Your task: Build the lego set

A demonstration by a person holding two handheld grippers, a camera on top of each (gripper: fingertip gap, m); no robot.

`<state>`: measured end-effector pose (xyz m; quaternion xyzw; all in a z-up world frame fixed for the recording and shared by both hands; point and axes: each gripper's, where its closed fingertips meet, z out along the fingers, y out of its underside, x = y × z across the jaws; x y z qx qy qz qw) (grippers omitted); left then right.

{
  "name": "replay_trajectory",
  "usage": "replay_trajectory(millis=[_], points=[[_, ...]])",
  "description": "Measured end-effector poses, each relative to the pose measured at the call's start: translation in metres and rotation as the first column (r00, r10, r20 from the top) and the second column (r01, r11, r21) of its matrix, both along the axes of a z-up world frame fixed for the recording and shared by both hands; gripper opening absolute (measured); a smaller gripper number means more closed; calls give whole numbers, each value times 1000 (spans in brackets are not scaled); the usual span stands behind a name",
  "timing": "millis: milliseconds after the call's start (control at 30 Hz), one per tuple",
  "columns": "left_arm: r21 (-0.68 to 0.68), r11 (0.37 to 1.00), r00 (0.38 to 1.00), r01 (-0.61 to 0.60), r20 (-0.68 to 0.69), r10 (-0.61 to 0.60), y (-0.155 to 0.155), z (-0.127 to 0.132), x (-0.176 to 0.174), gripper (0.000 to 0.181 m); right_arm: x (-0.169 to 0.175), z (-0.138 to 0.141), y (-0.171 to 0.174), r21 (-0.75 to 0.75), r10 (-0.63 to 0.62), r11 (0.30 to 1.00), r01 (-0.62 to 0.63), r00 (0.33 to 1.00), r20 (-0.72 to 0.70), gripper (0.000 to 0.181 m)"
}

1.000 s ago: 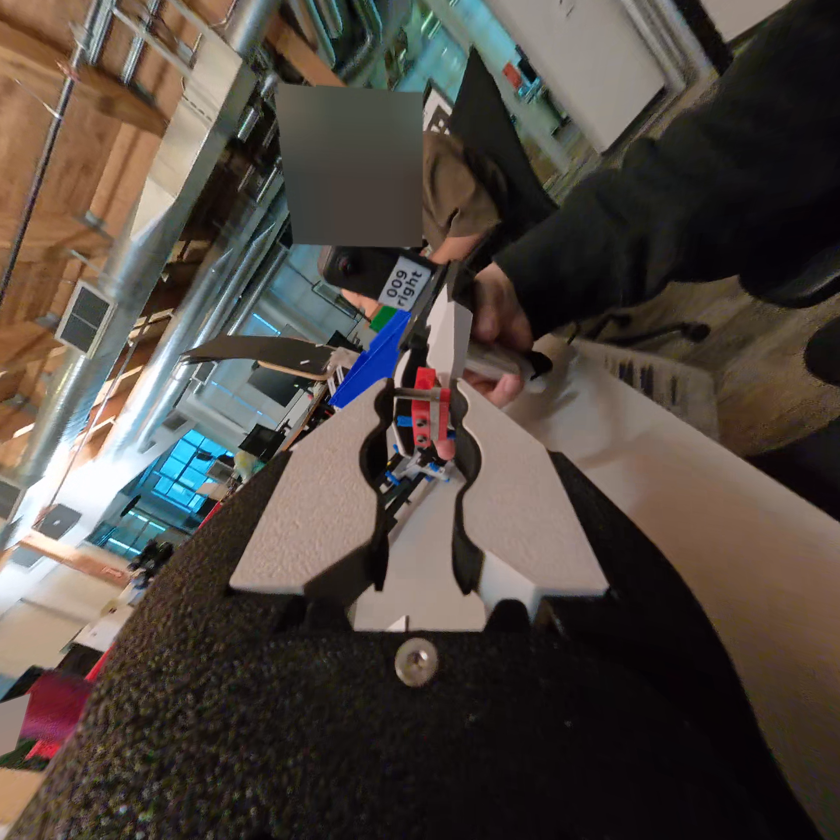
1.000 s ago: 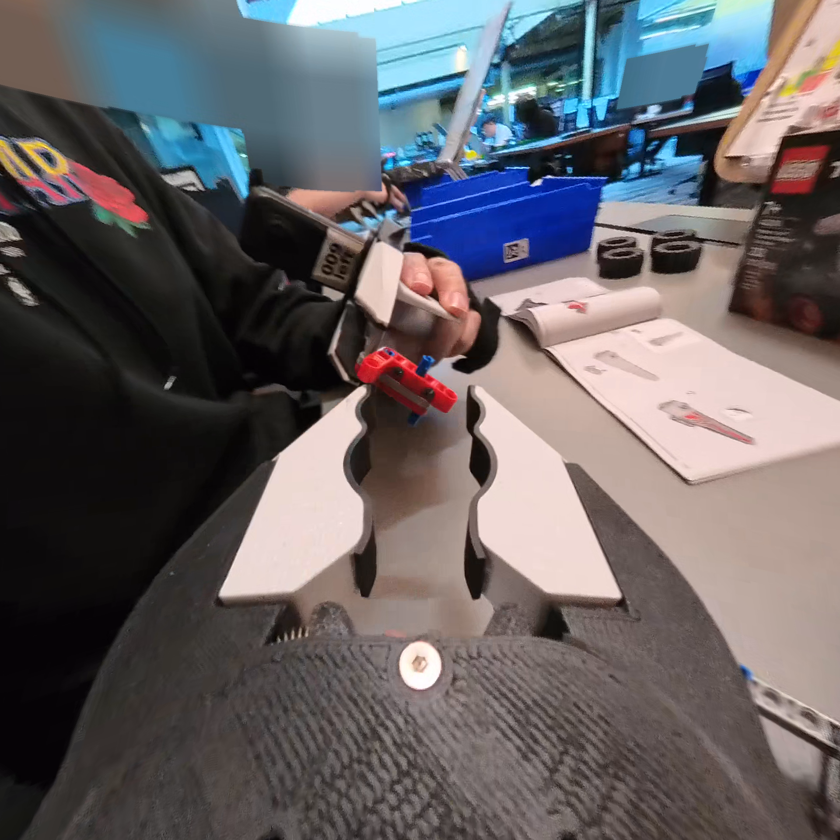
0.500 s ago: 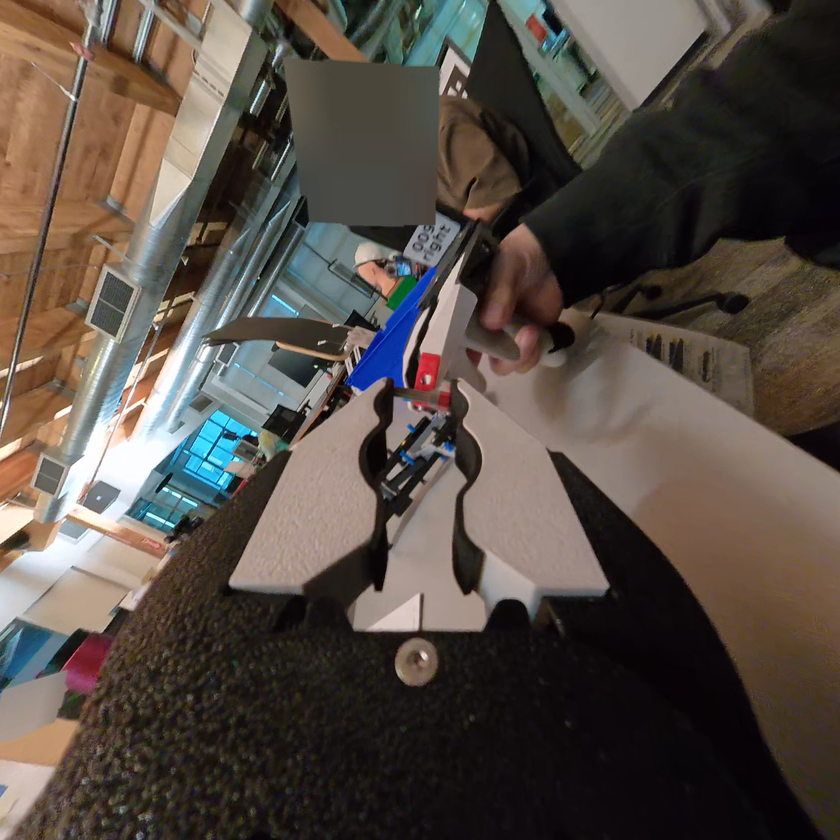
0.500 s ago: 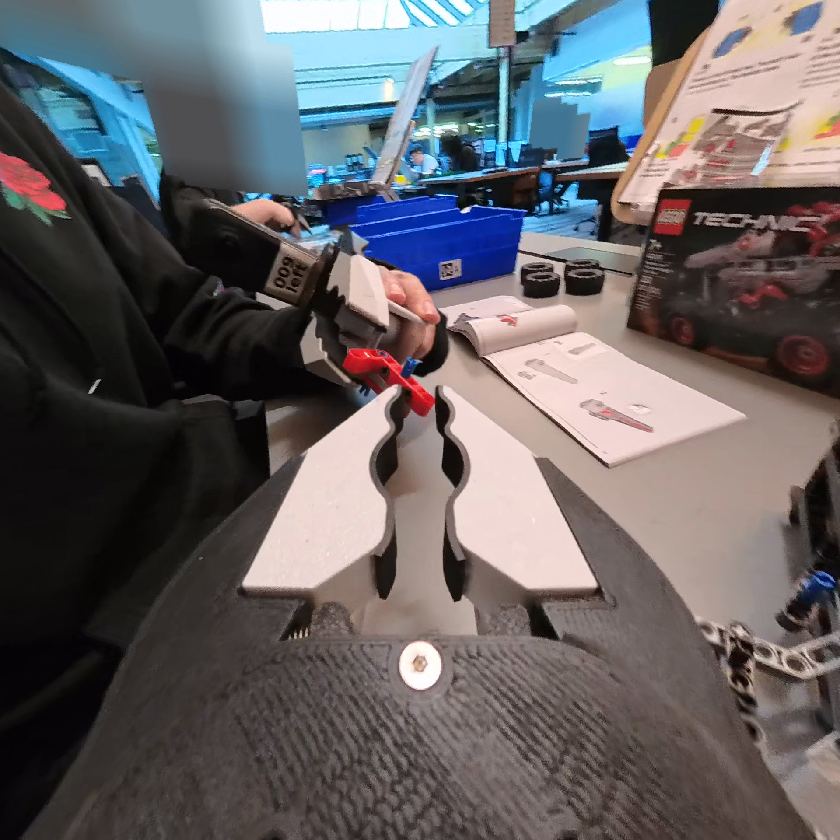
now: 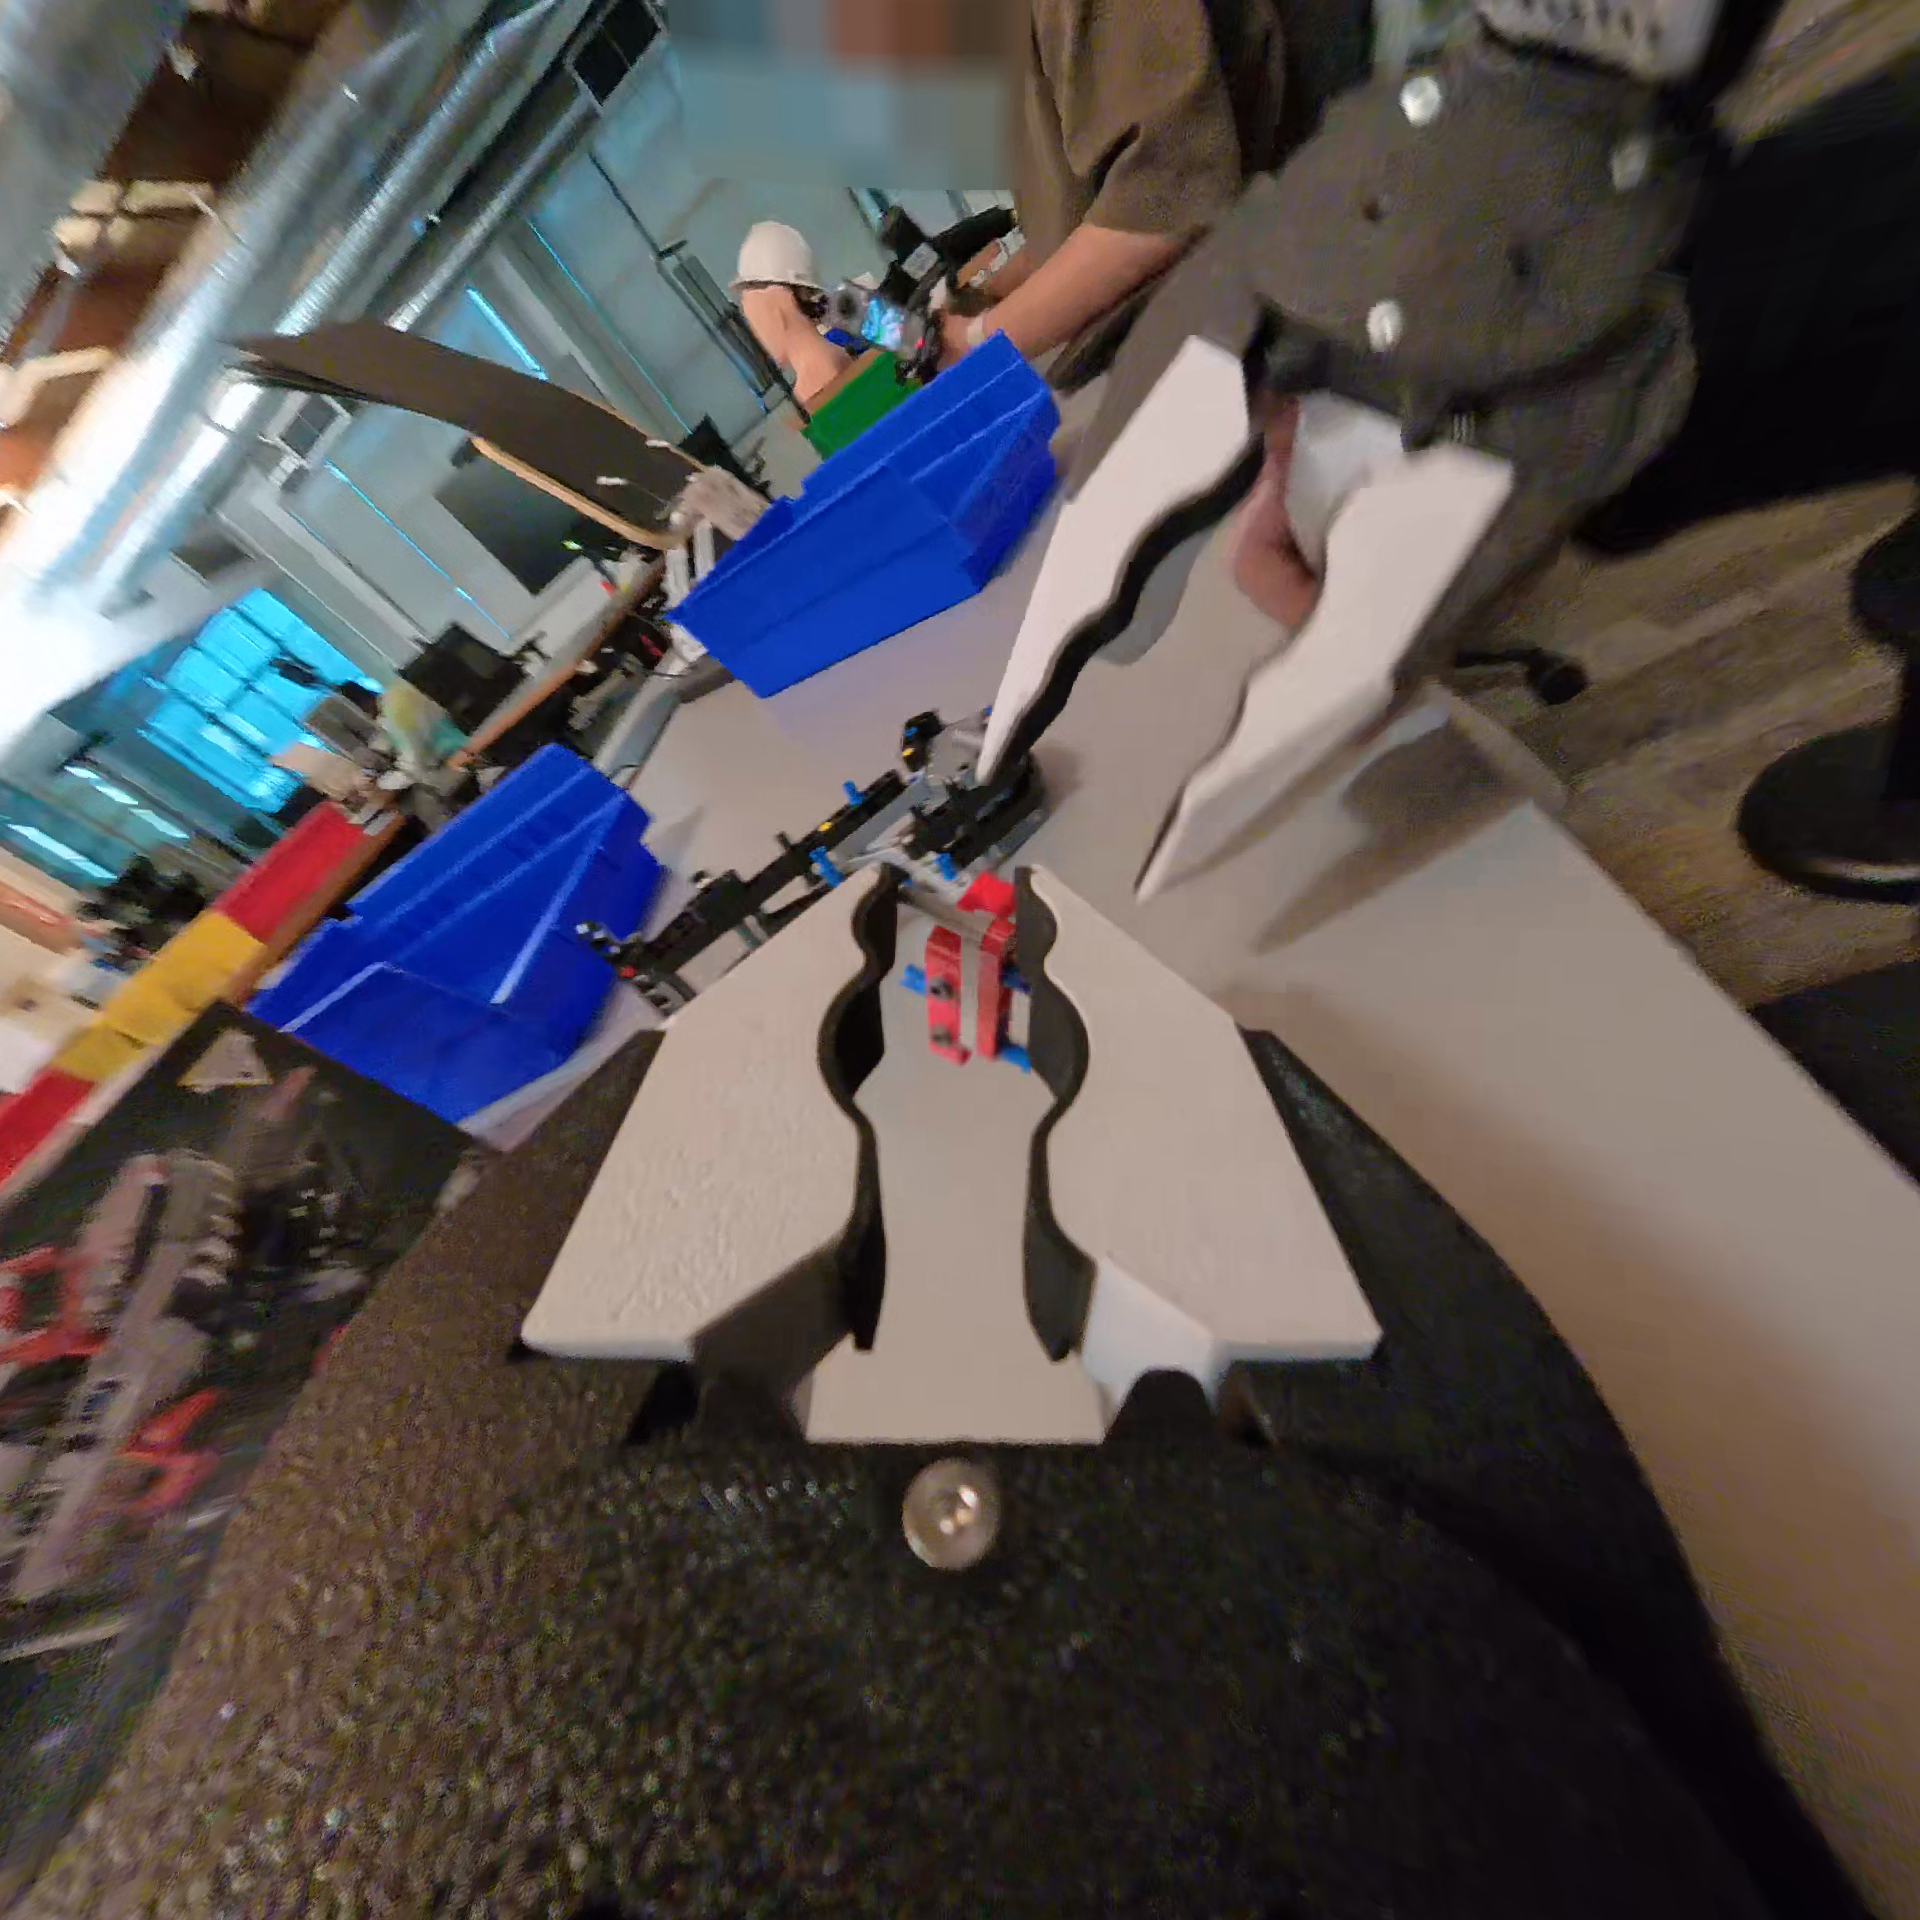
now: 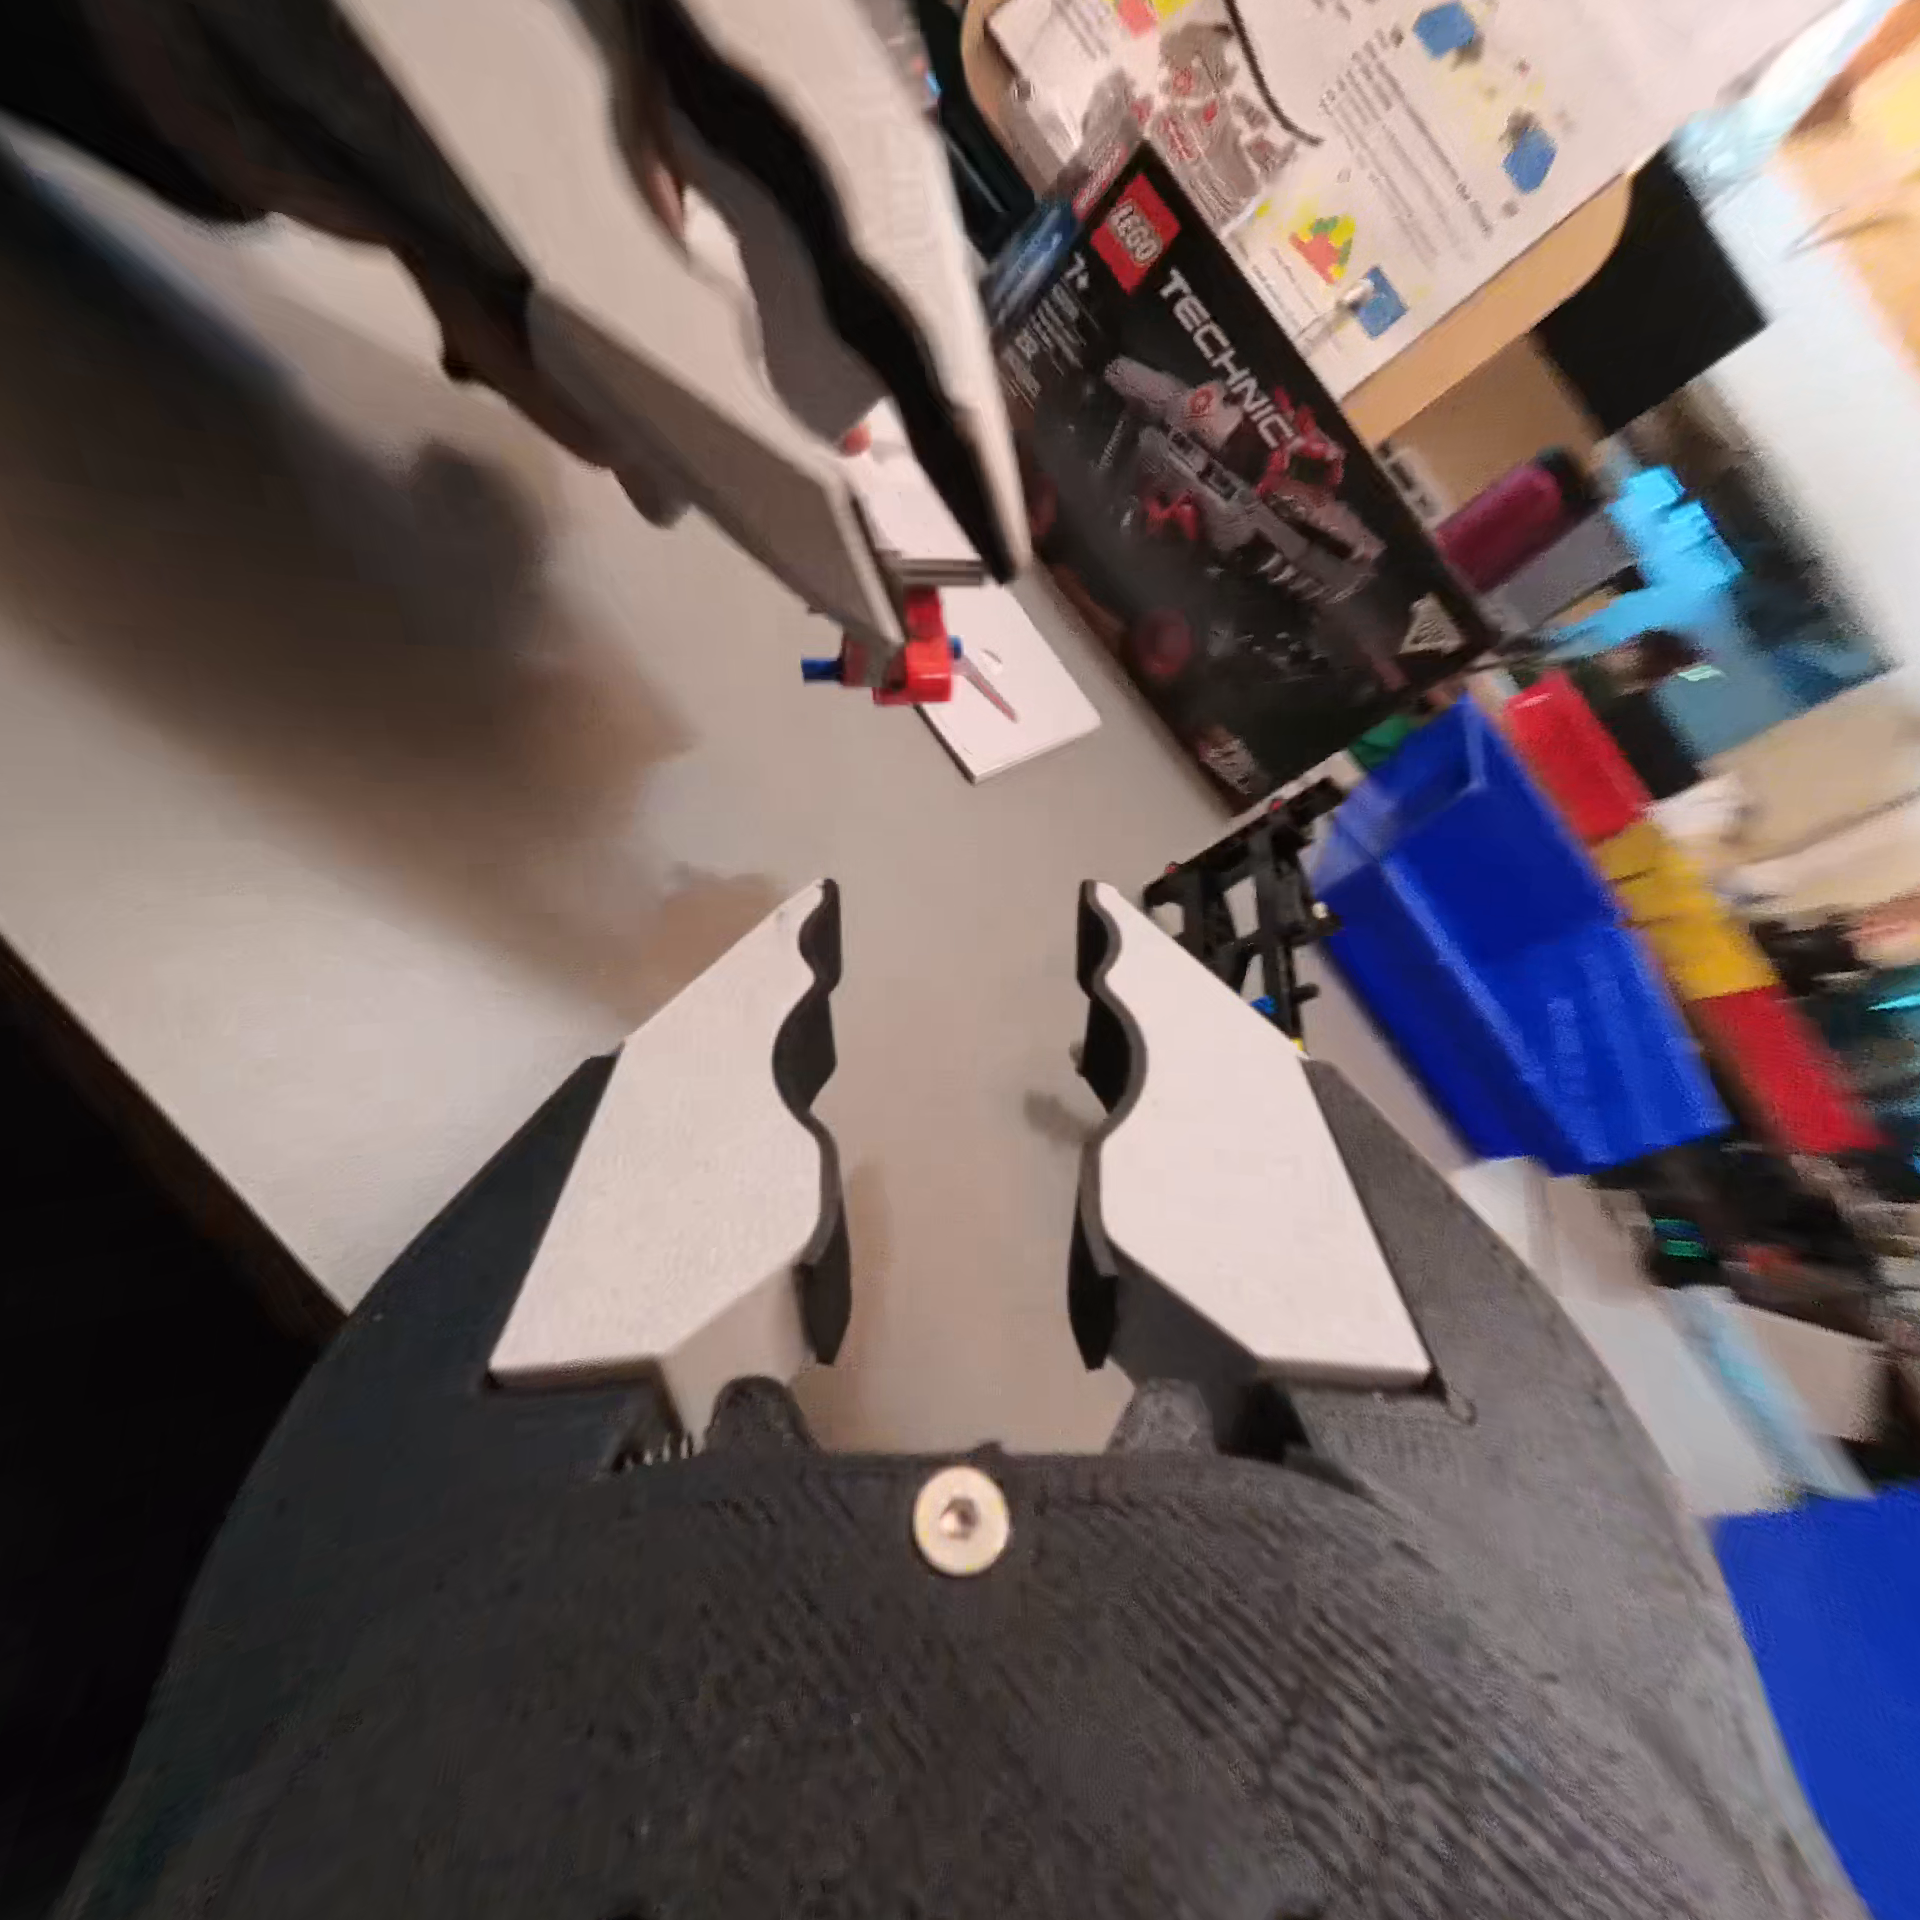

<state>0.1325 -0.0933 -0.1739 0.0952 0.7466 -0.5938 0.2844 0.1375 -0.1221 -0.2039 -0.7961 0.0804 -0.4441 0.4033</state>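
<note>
Gripping a small red lego piece (image 5: 968, 987) with blue pins between its fingertips, the left gripper (image 5: 951, 914) hangs just above the pale tabletop (image 5: 1455, 1039); the piece sits against the inner face of one finger, and in the right wrist view (image 6: 914, 655) it shows pinched at the very tips of that gripper (image 6: 940, 613). The right gripper (image 6: 956, 904) stands with its jaws spread and nothing between them, tilted down toward the tabletop (image 6: 312, 935). In the left wrist view the right gripper (image 5: 1070, 821) reaches in from the upper right, one fingertip close to or touching the partly built black and grey lego frame (image 5: 831, 862) lying on the tabletop; the blur hides which. Blue bins (image 5: 883, 540) stand beyond the frame, with another stack (image 5: 478, 935) nearer on the left. The right wrist view shows the lego box (image 6: 1247, 468) standing upright at the far side, an open instruction booklet (image 6: 997, 686) lying flat before it, and a blue bin (image 6: 1507, 977) beside the black frame (image 6: 1247, 914).
</note>
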Motion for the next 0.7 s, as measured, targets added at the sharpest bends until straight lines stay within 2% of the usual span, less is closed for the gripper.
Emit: replay_trajectory(millis=[100,167,300,433,533,600,667,700], points=[[-48,999,992,9,-127,-15,-6,5,-2,19,3,-9,18,-70,-33,997,40,995,97,52],[-70,998,974,5,-225,-20,-9,6,1,19,6,-3,27,-27,-53,998,58,989,139,46],[-152,988,935,-21,-354,-35,-9,15,8,19,13,5,35,61,-94,994,88,992,87,41],[-202,977,905,-70,-426,-23,-9,20,18,19,14,23,32,259,-130,958,122,991,16,51],[-211,971,866,-113,-500,-8,-14,20,25,18,17,23,29,273,-181,945,178,983,-14,53],[-221,967,831,-127,-556,-18,-21,21,26,17,20,22,25,267,-234,936,229,972,-12,46],[-241,962,812,-129,-583,-37,-28,23,25,0,22,24,18,289,-301,912,292,954,-15,37],[-245,960,808,-136,-588,-36,-31,23,25,0,21,23,16,292,-322,903,315,946,-26,33]])
